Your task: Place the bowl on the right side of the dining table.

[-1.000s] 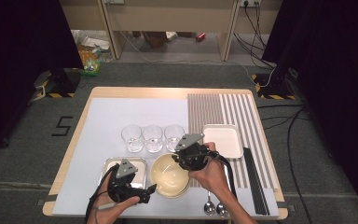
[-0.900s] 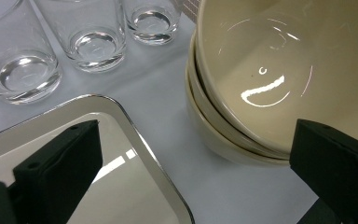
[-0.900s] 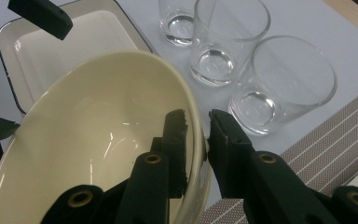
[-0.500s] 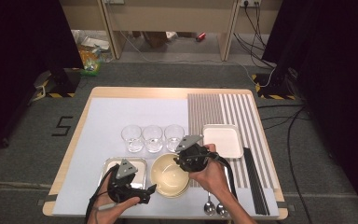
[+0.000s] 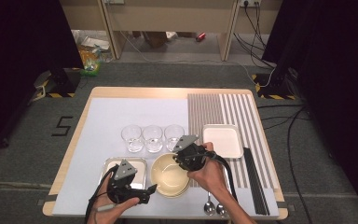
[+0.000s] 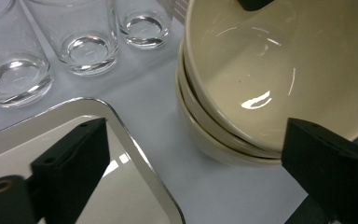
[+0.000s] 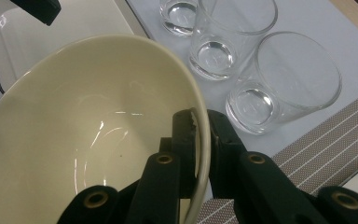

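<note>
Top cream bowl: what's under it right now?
Under the top bowl, pinched at its rim by the right gripper, sit more cream bowls: at least two nested rims show in the left gripper view. Their insides are covered, so contents can't be seen.

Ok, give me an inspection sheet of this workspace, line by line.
Surface: table with pale mat, striped mat at right.
Job's things: stack of cream bowls; top bowl tilted.
Clutter: three glasses, metal tray, white dish, two spoons, black sticks.
Grippers: right gripper clamped on top bowl's rim; left gripper open beside the stack.
Cables: one trails from each gripper; more on the floor at right.
Surroundings: grey carpet, dark curtains, wooden furniture behind.
</note>
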`<state>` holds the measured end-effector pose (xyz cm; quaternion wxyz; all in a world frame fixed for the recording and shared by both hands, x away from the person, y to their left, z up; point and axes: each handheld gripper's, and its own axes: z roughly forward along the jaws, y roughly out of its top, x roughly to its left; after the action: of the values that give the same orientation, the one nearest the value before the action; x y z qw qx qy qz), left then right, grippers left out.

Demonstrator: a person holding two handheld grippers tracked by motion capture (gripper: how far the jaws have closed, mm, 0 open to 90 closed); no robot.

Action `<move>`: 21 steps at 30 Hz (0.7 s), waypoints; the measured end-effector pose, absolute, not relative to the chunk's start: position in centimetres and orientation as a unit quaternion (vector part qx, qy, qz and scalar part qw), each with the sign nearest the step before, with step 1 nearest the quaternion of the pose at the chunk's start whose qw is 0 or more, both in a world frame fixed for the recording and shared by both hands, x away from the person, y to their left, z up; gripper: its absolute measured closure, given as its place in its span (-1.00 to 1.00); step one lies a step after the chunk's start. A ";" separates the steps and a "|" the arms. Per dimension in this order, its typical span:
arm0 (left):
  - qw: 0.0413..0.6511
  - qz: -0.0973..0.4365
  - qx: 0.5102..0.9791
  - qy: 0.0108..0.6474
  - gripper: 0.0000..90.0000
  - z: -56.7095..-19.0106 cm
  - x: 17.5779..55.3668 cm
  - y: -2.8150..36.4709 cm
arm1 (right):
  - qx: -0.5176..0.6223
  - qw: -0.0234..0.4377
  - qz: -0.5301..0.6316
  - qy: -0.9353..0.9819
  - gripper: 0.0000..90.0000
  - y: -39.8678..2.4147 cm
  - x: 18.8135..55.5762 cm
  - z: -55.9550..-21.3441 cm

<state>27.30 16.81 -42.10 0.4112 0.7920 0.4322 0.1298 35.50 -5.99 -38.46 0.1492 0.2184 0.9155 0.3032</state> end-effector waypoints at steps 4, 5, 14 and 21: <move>0.417 0.135 0.792 0.426 -0.67 -41.7 27.1 17.0 | 0.215 0.144 0.316 0.913 0.84 -6.2 35.6 -38.4; 0.417 0.135 0.792 0.426 -0.66 -41.7 27.1 17.0 | 0.215 0.144 0.316 0.913 0.84 -6.2 35.6 -38.4; 0.440 0.151 0.773 0.432 -0.67 -40.2 27.0 19.2 | 0.221 0.131 0.342 0.904 0.82 -6.9 35.6 -37.8; 0.448 0.167 0.750 0.457 -0.67 -39.3 27.6 22.0 | 0.225 0.119 0.362 0.897 0.82 -7.4 35.7 -37.1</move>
<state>27.63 21.95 -39.27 0.4481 0.7497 0.4574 0.1669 35.68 -7.45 -37.14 0.1193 0.2255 0.8967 0.3616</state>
